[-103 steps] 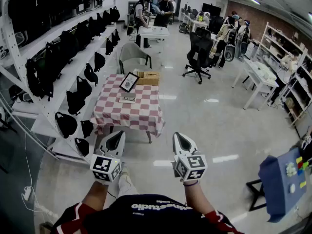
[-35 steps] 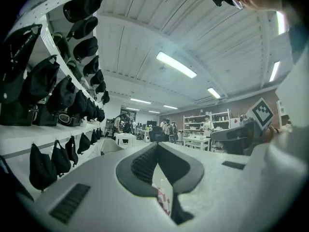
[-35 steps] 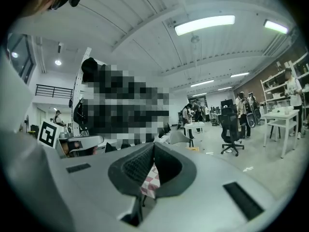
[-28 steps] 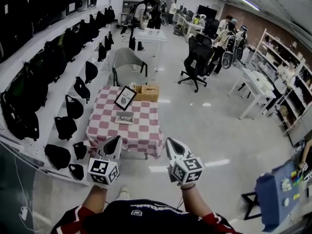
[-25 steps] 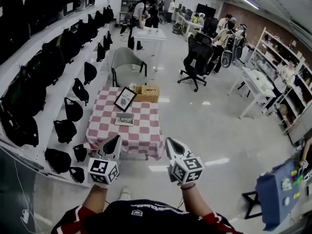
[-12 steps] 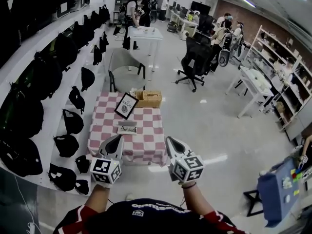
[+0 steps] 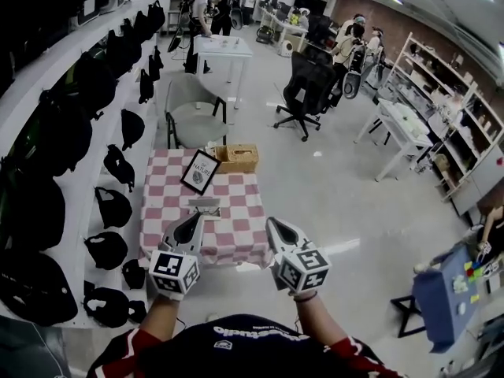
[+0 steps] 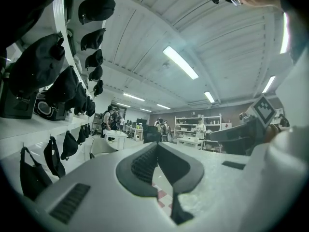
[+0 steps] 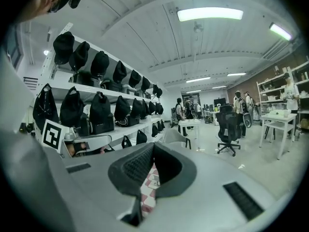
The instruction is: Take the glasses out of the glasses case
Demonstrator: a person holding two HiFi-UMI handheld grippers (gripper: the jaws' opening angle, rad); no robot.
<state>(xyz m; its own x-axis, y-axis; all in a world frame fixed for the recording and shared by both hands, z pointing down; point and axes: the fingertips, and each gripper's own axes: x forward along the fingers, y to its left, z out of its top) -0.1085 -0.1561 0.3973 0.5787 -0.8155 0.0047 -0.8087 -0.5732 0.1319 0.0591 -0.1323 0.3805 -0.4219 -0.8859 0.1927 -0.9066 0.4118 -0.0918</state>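
A small grey glasses case [image 7: 205,205] lies near the middle of a table with a red-and-white checked cloth [image 7: 169,219]; it is too small to tell whether it holds glasses. My left gripper [image 7: 198,217] is held out level before the table's near edge, jaws shut and empty [image 8: 157,144]. To its right, my right gripper [image 7: 273,225] also hangs short of the table, jaws together with nothing between them [image 9: 153,145]. A strip of the checked cloth [image 9: 147,182] shows below the right jaws.
A framed picture [image 7: 200,171] and a wicker basket [image 7: 237,157] stand at the table's far end. White shelves of black bags [image 7: 94,132] run along the left. A grey chair [image 7: 193,109] stands beyond the table; an office chair [image 7: 307,85] and people are further back.
The view has moved forward, so the table has come closer and now sits just beyond both grippers' tips. Both grippers stay shut and side by side.
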